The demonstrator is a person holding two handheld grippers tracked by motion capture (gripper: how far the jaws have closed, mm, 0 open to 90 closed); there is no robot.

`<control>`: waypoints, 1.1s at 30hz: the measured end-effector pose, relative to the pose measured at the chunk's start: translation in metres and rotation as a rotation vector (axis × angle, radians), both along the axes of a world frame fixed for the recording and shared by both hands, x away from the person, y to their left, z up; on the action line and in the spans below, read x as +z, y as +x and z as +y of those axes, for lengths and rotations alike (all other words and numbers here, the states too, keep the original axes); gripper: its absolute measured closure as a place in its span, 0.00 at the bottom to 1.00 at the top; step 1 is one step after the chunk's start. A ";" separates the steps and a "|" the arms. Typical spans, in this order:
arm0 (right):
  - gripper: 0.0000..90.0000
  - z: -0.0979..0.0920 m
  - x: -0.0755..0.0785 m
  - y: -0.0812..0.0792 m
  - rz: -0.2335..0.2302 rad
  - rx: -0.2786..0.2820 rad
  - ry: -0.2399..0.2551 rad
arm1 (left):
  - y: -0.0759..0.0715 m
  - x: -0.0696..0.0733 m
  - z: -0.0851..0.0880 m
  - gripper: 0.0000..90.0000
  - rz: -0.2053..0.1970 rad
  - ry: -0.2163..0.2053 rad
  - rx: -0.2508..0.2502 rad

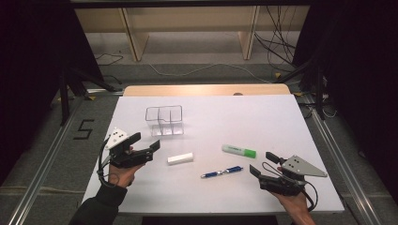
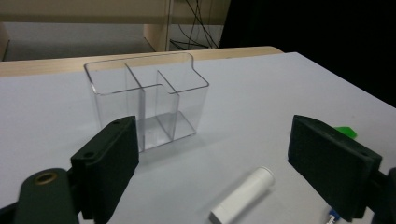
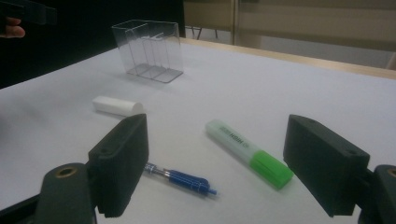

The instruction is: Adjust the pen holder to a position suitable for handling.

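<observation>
White and round, the stick (image 2: pixel 243 193) lies just ahead of my left gripper (image 1: pixel 146 141), jaws wide, near the clear organizer (image 1: pixel 164 120); I judge a skewed pinch could roll it away.

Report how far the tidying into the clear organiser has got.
Nothing looks done yet: the clear organiser stands with its compartments empty. The white tube, blue pen and green highlighter all lie loose on the table. In hand: nothing, since the left gripper and right gripper are both open, the left one nearest the tube. Left: seemingly all three items.
</observation>
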State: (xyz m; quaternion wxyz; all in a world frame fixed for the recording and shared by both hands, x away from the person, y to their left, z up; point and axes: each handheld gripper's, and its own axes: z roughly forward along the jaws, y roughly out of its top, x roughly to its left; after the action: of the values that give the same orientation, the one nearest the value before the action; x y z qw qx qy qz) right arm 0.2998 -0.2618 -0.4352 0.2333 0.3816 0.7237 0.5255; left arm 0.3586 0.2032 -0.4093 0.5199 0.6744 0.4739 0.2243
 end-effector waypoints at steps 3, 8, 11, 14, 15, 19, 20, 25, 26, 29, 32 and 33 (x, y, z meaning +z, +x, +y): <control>0.26 -0.001 0.000 0.000 -0.003 0.001 0.009 | 0.010 -0.002 0.005 0.20 0.012 0.010 0.040; 0.26 -0.002 0.000 0.001 -0.001 -0.003 0.008 | 0.022 -0.006 0.017 0.25 0.040 0.005 0.112; 0.26 -0.001 0.000 0.000 0.001 -0.003 0.008 | 0.028 -0.007 0.025 0.31 0.046 0.002 0.154; 0.26 -0.001 0.000 0.000 0.002 -0.004 0.009 | 0.033 -0.010 0.031 0.40 0.058 0.003 0.186; 0.26 -0.002 0.000 0.000 0.001 -0.005 0.007 | 0.036 -0.012 0.033 0.43 0.067 0.006 0.204; 0.27 -0.001 0.000 0.001 0.002 -0.007 0.006 | 0.046 -0.018 0.036 0.57 0.107 0.009 0.246; 0.27 -0.001 -0.001 0.001 0.001 -0.006 0.005 | 0.049 -0.020 0.037 0.61 0.117 0.014 0.251; 0.27 -0.001 -0.001 0.001 0.002 -0.006 0.007 | 0.066 -0.030 0.039 0.82 0.160 0.015 0.280; 0.27 -0.001 -0.001 0.001 0.002 -0.006 0.007 | 0.069 -0.033 0.039 0.86 0.170 0.011 0.285; 0.27 -0.001 -0.001 0.001 0.005 -0.007 0.007 | 0.076 -0.037 0.041 0.94 0.190 0.002 0.302; 0.27 -0.002 -0.001 0.001 0.006 -0.006 0.007 | 0.082 -0.040 0.041 0.99 0.201 0.008 0.313; 0.28 -0.002 -0.001 0.001 0.007 -0.004 0.006 | 0.084 -0.042 0.041 0.99 0.205 0.007 0.314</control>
State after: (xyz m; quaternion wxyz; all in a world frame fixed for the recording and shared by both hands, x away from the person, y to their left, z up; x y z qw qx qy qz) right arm 0.3006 -0.2634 -0.4362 0.2309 0.3857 0.7220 0.5260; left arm 0.4425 0.2438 -0.4508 0.4251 0.6134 0.6229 0.2346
